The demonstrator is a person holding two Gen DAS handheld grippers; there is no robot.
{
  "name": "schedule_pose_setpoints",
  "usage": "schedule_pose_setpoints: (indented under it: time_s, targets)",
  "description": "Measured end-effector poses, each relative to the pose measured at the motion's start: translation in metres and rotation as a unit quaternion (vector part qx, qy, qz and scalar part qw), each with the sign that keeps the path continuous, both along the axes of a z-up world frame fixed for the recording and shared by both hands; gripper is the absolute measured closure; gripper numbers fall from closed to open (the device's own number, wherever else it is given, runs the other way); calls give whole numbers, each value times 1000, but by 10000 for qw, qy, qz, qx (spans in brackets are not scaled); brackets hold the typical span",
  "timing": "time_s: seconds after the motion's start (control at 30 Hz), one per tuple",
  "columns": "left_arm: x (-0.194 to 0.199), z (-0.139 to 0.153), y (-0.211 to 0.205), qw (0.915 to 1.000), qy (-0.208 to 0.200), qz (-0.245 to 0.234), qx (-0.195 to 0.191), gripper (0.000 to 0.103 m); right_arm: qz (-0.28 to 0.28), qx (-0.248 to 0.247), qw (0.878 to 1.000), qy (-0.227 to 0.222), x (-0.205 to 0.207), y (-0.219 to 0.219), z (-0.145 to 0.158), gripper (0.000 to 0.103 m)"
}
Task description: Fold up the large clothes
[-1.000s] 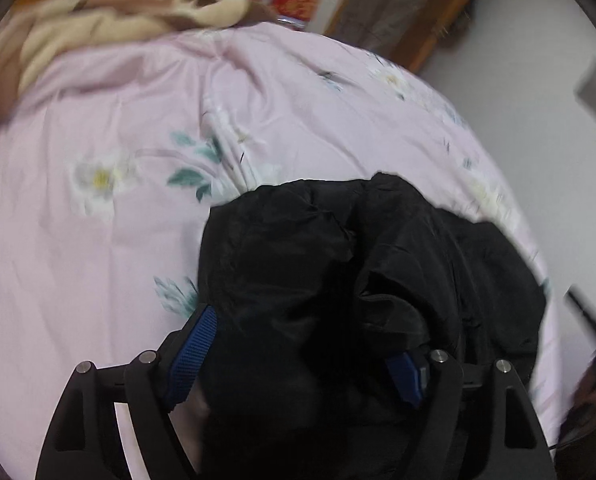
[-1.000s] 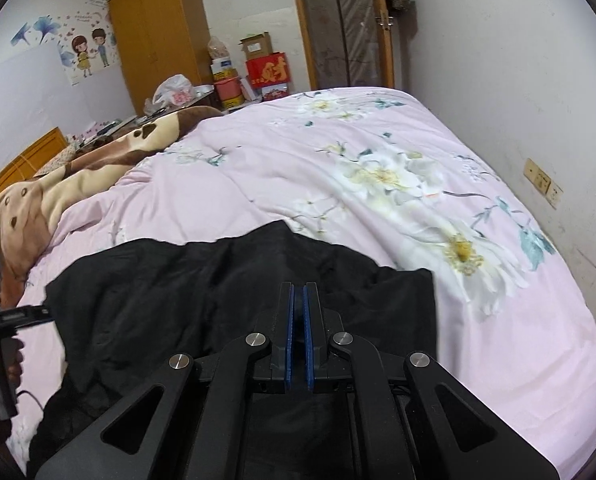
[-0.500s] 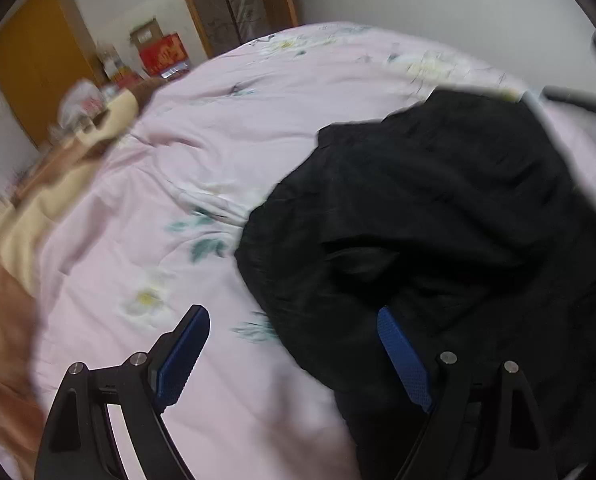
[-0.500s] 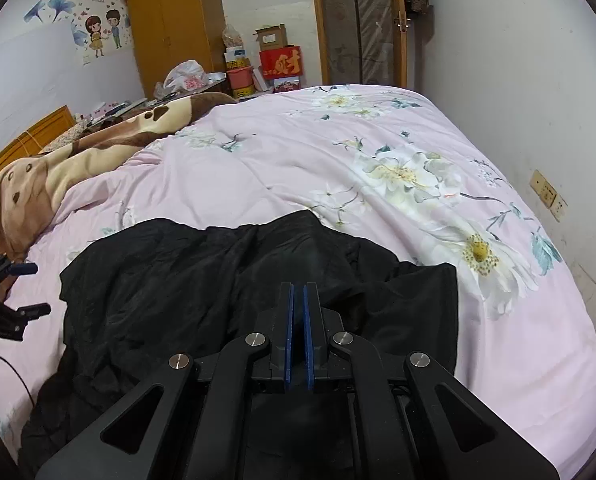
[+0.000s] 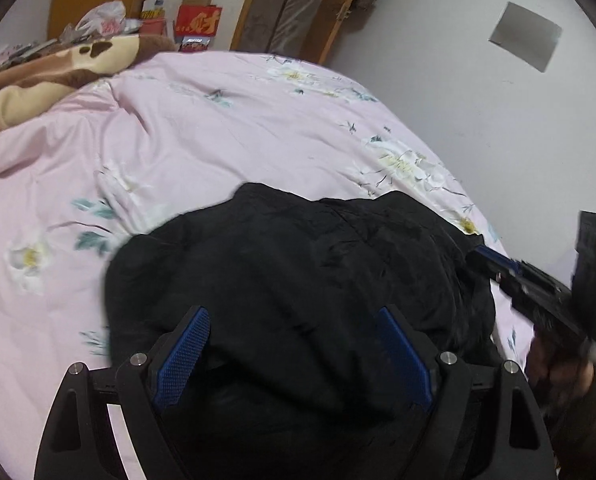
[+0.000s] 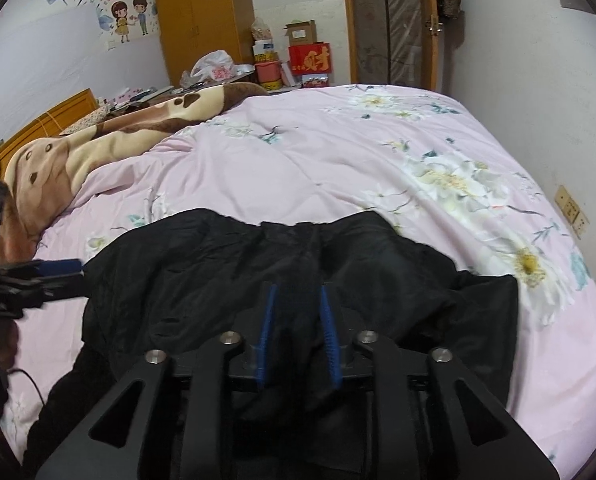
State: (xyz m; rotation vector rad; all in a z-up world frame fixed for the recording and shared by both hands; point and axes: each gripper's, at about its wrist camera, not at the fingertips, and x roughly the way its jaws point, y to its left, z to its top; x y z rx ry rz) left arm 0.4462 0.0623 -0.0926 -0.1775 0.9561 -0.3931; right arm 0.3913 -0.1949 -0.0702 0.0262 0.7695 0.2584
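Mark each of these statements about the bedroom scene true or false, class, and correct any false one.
1. The black garment lies on a pink flowered quilt. True.
2. The left gripper is shut tight. False: its jaws stand wide apart above the garment.
3. A brown and cream blanket lies at the quilt's far left. True.
4. The wardrobe is white. False: it is orange-brown wood.
5. The right gripper has its blue pads pressed together. False: its jaws are opening, with black cloth between them.
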Motion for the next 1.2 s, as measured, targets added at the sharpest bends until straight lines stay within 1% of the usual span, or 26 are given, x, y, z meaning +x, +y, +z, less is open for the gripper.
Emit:
schedule_pose_setpoints:
  time_s: [0.03, 0.07, 0.1, 0.13, 0.17, 0.2, 0.23, 0.27, 0.37, 0.4, 0.47, 0.53, 0.6, 0.67, 0.73, 0.87, 0.9, 0.97, 1.03, 1.07, 1.13, 1.17, 1.2]
  targets:
    - [3, -4, -12, 10000, 17, 13, 60, 17, 58, 11, 10000, -7, 1, 5, -2, 59]
    - [5, -8, -19, 9999, 2, 50, 162, 17, 102, 19, 9999, -29, 1, 9, -5, 54]
    - [8, -14, -28, 9990, 26, 155, 430, 17, 134, 1, 9999, -66, 2, 13, -9, 48]
    - [12, -23, -34, 9974, 98, 271, 666, 17, 175, -36, 9998, -71, 2, 17, -14, 48]
    - [16, -33, -35, 9958, 208, 379, 812, 17, 276, -111, 9996, -25, 3, 22, -22, 48]
    - [21, -44, -35, 9936, 367, 487, 949, 17, 370, -288, 9988, 135, 6, 27, -37, 48]
    - [24, -52, -35, 9930, 442, 524, 958, 17, 376, -385, 9983, 238, 7, 30, -44, 48]
    - [26, -60, -33, 9926, 487, 541, 969, 16, 405, -417, 9976, 381, 7, 30, -58, 48]
    - [28, -74, -32, 9920, 542, 476, 1040, 16, 424, -382, 9972, 477, 4, 27, -78, 48]
    - [29, -77, -33, 9917, 578, 469, 1051, 16, 386, -328, 9971, 575, 5, 27, -84, 48]
    - [30, -84, -32, 9918, 606, 461, 1026, 16, 319, -272, 9967, 691, 8, 26, -91, 48]
    - [31, -89, -29, 9927, 604, 491, 917, 16, 262, -187, 9964, 783, 11, 26, -96, 48]
    - [29, -93, -31, 9926, 521, 484, 984, 16, 242, -196, 9962, 819, 12, 26, -101, 48]
    - [25, -94, -36, 9912, 406, 528, 1148, 15, 187, -282, 9962, 802, 10, 29, -103, 48]
    - [25, -93, -38, 9903, 396, 634, 1169, 15, 173, -376, 9962, 771, 9, 32, -103, 48]
    - [21, -78, -43, 9881, 358, 766, 1282, 14, 107, -307, 9956, 876, 9, 27, -90, 48]
    - [18, -71, -45, 9877, 267, 800, 1313, 14, 24, -241, 9965, 803, 6, 24, -77, 48]
    - [12, -61, -47, 9863, 90, 874, 1398, 14, -119, -254, 9988, 393, -2, 18, -55, 48]
    - [8, -57, -49, 9840, -47, 902, 1536, 14, -278, -466, 9985, -28, -4, 13, -38, 48]
    - [9, -57, -51, 9830, -67, 907, 1598, 14, -369, -548, 9977, -124, -3, 11, -34, 48]
    - [9, -63, -52, 9822, -79, 957, 1613, 13, -563, -613, 9965, -89, 9, 2, -34, 46]
    - [9, -66, -52, 9824, -61, 960, 1602, 12, -630, -635, 9960, 44, 16, -2, -40, 46]
    - [10, -69, -51, 9827, -69, 956, 1585, 12, -669, -711, 9950, 223, 24, -7, -52, 46]
